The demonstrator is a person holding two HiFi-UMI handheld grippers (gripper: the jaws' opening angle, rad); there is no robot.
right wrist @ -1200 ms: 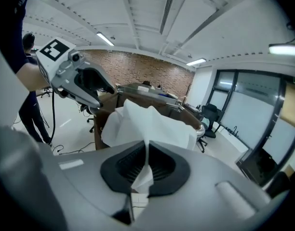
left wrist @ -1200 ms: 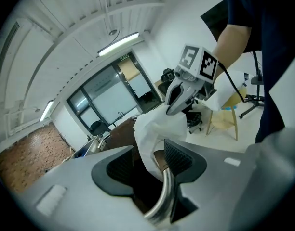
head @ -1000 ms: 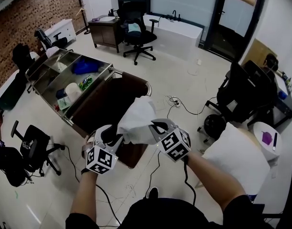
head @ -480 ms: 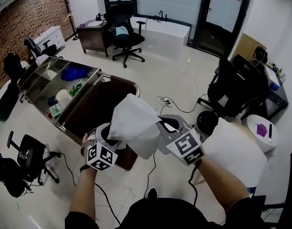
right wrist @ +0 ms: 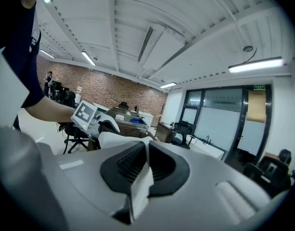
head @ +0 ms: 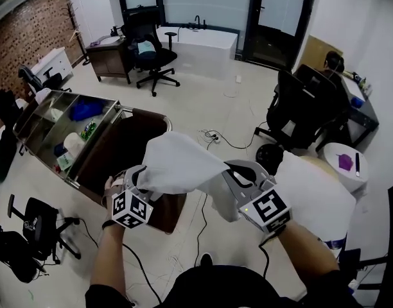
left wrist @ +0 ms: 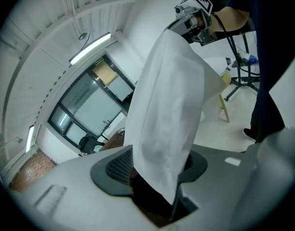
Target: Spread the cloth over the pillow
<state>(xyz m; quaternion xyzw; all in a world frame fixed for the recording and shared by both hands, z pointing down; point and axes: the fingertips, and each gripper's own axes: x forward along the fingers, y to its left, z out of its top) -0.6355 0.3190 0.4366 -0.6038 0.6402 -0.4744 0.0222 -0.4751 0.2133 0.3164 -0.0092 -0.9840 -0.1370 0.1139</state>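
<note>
**Cloth held in the air between two grippers, pillow off to the right**

The white cloth (head: 177, 162) is up in the air in front of the person, spanning from the left gripper (head: 137, 181) to the right gripper (head: 235, 171) and rising to a soft peak between them. It touches neither the floor nor the pillow.

The right gripper is closed on the cloth. In its own view the pads (right wrist: 132, 163) stand together with a thin white fold pinched between them.

The left gripper's jaws have just been closing, but they stand apart. An edge of the cloth hangs down between them, and a dark gap shows beside and under it. The rest of the cloth drapes over the front of this gripper.

The white pillow (head: 315, 197) lies lower right of the right gripper, apart from the cloth and just beside a small round white table (head: 345, 172).

Under the left gripper is a dark brown tabletop (head: 116, 156). A metal cart (head: 20, 117) with open compartments stands against that tabletop's left edge.
</note>
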